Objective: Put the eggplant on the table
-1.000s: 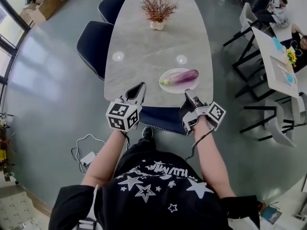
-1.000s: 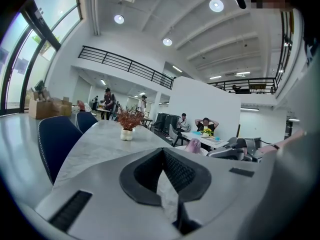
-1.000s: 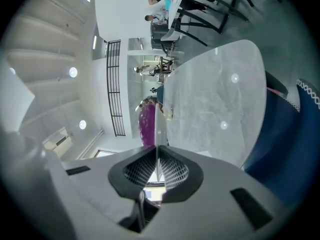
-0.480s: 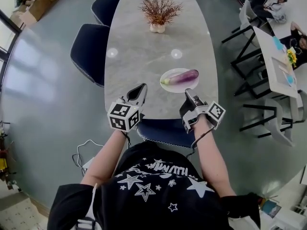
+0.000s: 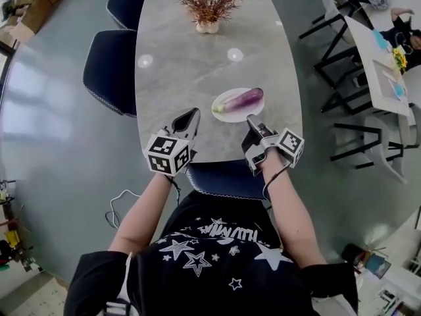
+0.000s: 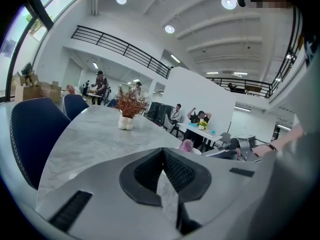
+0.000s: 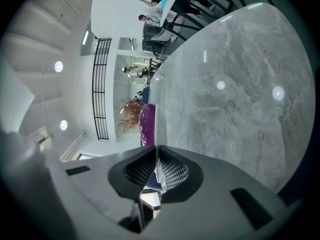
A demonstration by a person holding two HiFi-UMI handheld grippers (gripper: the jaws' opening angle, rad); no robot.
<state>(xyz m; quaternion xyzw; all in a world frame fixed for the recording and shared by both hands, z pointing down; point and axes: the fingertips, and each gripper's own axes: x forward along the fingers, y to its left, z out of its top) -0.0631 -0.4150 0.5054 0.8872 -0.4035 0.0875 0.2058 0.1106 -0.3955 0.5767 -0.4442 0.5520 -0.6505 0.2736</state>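
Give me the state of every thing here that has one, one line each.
eggplant: lying on the plate, not yet on the bare table
plate: flat on the table, holding the eggplant
left tool: shut, empty
right tool: shut, empty, tips by the plate's near rim
potted plant: upright at the table's far end

2 forearms were stretched forward, side by side. Left gripper [image 5: 189, 116] and right gripper [image 5: 250, 120] both pointed far, jaws closed tip to tip, nothing between. Right was rolled sideways.
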